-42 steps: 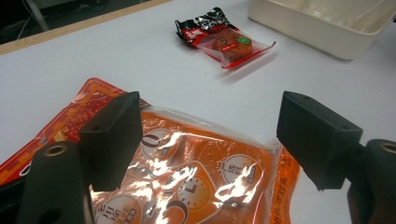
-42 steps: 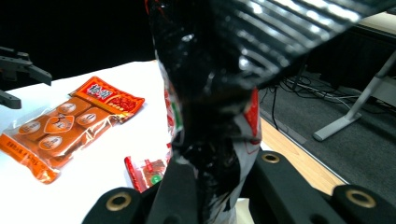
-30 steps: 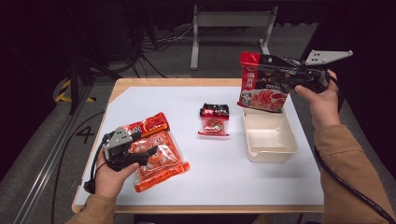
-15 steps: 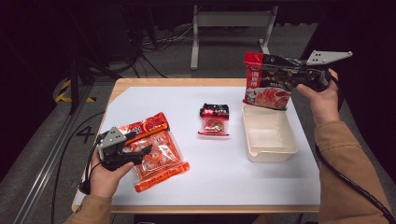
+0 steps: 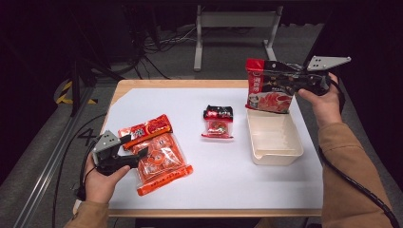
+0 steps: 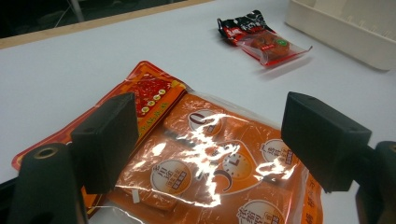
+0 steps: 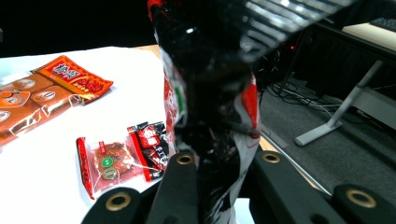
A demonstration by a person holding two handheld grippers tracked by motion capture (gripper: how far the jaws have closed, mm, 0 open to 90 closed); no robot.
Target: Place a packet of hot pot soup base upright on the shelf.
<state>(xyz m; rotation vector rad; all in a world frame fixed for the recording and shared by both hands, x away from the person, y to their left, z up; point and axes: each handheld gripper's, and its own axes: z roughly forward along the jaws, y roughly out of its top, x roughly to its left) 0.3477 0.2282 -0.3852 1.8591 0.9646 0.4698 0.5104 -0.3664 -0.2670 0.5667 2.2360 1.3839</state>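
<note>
right tool (image 5: pixel 280 81) clamps pouch (image 5: pixel 264 85); left tool (image 5: pixel 130 148) agape.

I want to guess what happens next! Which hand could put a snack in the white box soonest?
Probably the right: the right gripper already holds the red-and-black bag above the white box. The left gripper is open over the orange packet, farther away.

The red-and-black sauce packet (image 5: pixel 268 85) hangs upright above the far end of the cream tray (image 5: pixel 276 154). The small red-and-black snack packet (image 5: pixel 218 121) lies flat just left of the tray; the large orange snack bag (image 5: pixel 159 154) lies well left.
</note>
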